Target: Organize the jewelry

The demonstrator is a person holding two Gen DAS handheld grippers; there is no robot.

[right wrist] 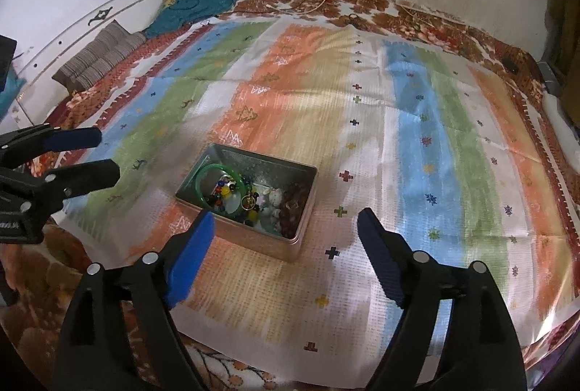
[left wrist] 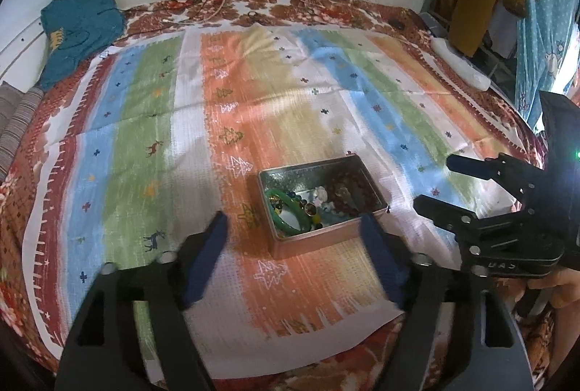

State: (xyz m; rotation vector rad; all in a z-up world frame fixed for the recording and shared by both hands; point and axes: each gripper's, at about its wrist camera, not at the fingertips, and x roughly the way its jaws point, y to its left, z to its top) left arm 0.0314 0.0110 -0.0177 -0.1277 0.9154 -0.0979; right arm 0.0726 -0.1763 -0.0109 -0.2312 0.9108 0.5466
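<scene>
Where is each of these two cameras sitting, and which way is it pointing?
Left wrist view: rides on the left claw, looking forward over its open fingers at the tin box; the right claw shows at its right edge.
Right wrist view: rides on the right claw, looking forward and down at the tin box; the left claw shows at its left edge.
Shared: the box, its green bangle, and the striped cloth.
</scene>
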